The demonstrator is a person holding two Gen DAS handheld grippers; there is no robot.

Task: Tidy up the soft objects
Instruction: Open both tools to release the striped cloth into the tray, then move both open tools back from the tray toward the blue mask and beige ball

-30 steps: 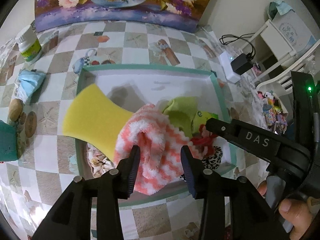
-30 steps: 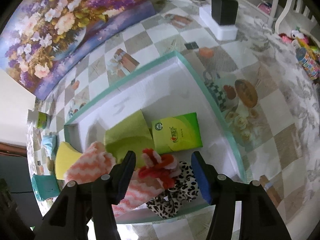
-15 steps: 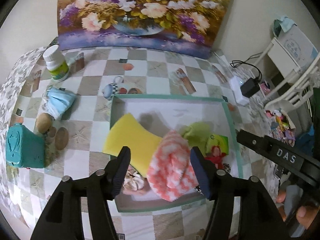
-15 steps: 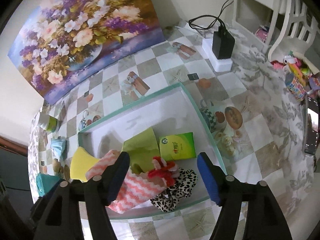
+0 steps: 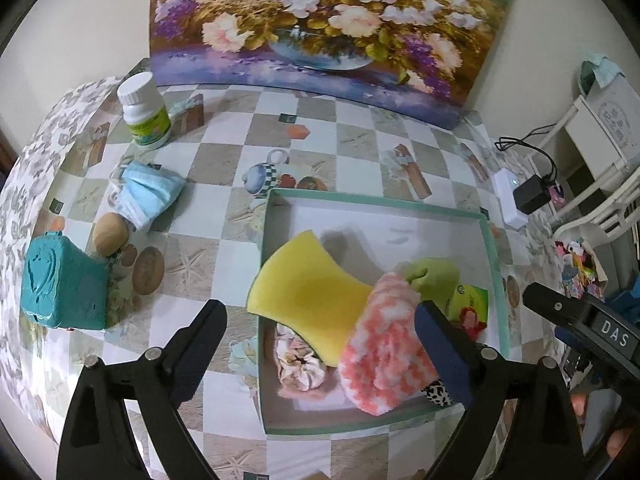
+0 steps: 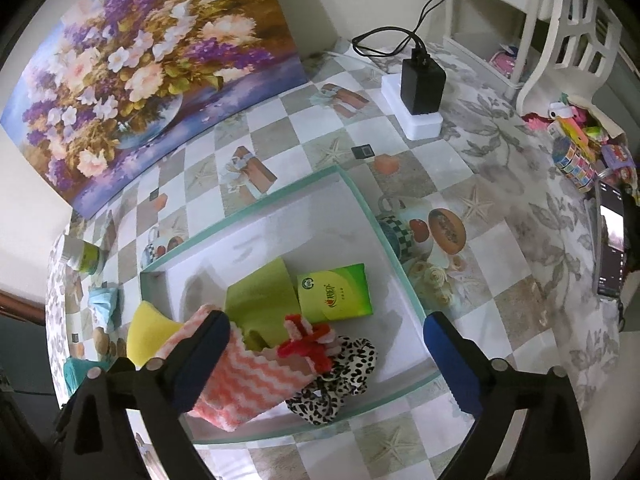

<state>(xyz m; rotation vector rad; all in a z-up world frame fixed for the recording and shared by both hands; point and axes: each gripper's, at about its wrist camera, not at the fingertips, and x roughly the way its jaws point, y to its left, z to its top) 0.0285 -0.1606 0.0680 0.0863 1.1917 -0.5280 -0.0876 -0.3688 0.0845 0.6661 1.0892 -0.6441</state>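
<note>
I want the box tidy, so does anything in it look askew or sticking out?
Yes. The yellow sponge sits tilted, propped on the scrunchie and overhanging the box's left rim. The pink striped cloth is heaped across it.

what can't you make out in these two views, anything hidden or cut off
- Pink scrunchie, left wrist view: partly under the yellow sponge.
- Leopard scrunchie, left wrist view: mostly behind the gripper finger and the pink striped cloth.
- Green tissue pack: print too small to read.
- Teal box, right wrist view: mostly hidden behind the right gripper.
- Phone, right wrist view: screen blurred at the edge.
</note>
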